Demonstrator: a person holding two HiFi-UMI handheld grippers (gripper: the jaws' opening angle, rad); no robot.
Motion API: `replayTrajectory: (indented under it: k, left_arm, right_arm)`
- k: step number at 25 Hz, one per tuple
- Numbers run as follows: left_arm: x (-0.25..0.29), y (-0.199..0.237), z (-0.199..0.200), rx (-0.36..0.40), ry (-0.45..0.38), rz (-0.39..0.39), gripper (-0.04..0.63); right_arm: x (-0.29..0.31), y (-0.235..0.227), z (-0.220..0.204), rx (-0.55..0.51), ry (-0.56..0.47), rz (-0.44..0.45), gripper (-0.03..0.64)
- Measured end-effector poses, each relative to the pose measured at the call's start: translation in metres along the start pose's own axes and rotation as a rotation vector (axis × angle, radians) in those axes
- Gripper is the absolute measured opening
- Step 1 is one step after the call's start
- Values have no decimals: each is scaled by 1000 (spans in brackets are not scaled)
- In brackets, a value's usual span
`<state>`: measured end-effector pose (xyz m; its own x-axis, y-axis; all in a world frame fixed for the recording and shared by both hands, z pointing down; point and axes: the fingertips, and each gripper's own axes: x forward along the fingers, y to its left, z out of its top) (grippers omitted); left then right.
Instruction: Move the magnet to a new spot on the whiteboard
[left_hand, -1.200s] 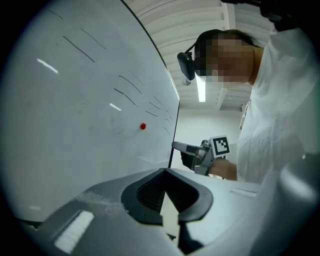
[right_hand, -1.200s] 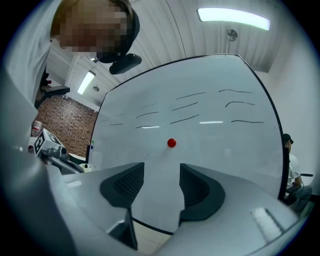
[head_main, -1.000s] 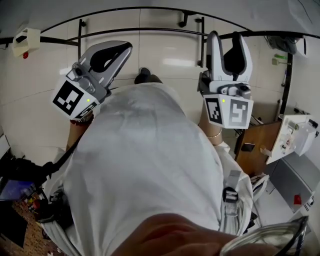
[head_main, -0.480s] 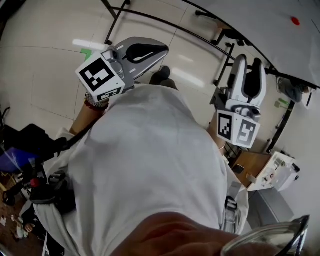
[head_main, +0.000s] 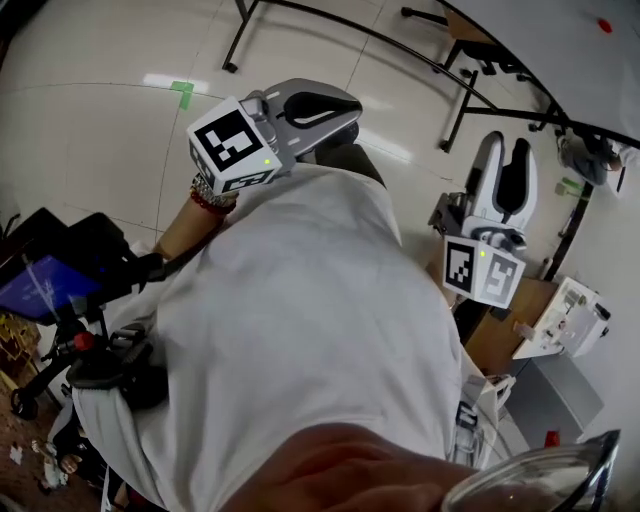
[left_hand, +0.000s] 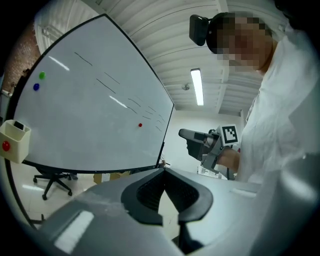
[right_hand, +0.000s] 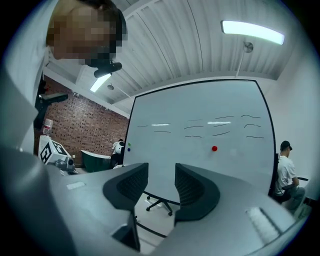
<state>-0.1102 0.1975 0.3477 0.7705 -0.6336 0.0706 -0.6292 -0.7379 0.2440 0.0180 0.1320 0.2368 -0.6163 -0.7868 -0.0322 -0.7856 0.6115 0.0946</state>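
Head view, looking steeply down: the person's white-clad torso fills the middle, with open pale floor (head_main: 100, 130) to the left and ahead, marked by one strip of green tape (head_main: 184, 90). The whiteboard (head_main: 540, 40) stands at the top right on a black frame.

The red magnet (right_hand: 214, 148) sits on the board's lower right part, nearer the right edge than the left, below faint pen strokes. A green magnet (left_hand: 42, 75) and a blue magnet (left_hand: 36, 86) sit close together by the left edge. A cream box (left_hand: 12, 140) hangs at the board's lower left edge, a small dark thing at its open top.

Both grippers are well apart from the board. The left gripper (left_hand: 163, 170) has its jaw tips together, empty. The right gripper (right_hand: 161, 170) has a clear gap between its jaws; they have just been closing, with nothing between them.
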Motion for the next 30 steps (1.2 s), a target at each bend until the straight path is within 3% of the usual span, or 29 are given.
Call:
replayTrajectory:
  k: [6,10,15,19,23,26,30]
  left_arm:
    - [30,-25,-8,-2,23,-88,0]
    - [42,-26,0,5,42,-68,0]
    - [70,-39,23,4,16,-123,0]
    - [75,9,43,0,-12,-77,0]
    - [78,-3,32,-4,16,-28,0]
    - [79,-3,30,-6,32,-25,0]
    - [74,30,37,-24,22,-34,0]
  right_arm:
    - [-30,-38,-18,66,3,-81,164]
    - [-26,-50,-18,122,-11,-54,164]
    - [-32,-60,8,42,-24,-20,164]
    - [0,-77,-9,74,35,-40,163]
    - [-22,-96,-7,75,28,-35,163]
    - [-20,-89,-3,60,13,-14,164]
    - [14,-70,-12,72,33,-2,163]
